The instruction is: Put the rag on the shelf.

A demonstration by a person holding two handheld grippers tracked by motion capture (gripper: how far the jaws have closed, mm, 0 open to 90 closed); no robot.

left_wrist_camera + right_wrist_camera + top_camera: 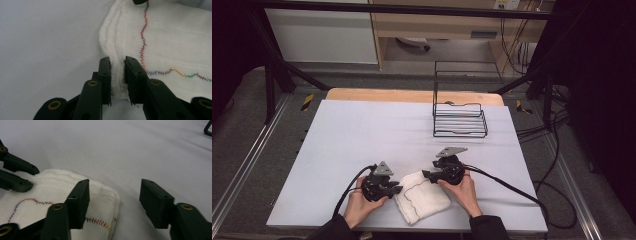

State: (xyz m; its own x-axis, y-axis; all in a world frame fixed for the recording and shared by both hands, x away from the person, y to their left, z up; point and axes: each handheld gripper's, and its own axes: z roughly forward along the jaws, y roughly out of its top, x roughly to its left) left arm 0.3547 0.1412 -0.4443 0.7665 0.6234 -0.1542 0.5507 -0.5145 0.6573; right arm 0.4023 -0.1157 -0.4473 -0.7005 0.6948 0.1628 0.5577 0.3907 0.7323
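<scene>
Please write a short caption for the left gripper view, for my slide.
Left tongs pinching the folded edge of a white cloth with multicoloured zigzag stitching.

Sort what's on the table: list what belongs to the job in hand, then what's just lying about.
In the job:
- folded white cloth
- left gripper, jaws pinching the cloth's edge
- right gripper, jaws apart over the cloth's corner

Lying about:
- black wire rack at the table's far side, apart from the cloth

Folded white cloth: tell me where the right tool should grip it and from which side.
Grip the folded white cloth at its free corner, coming from the bare table side. The layered edge there is thick and exposed. The left tool already pinches the opposite edge; the right tool is open.
</scene>
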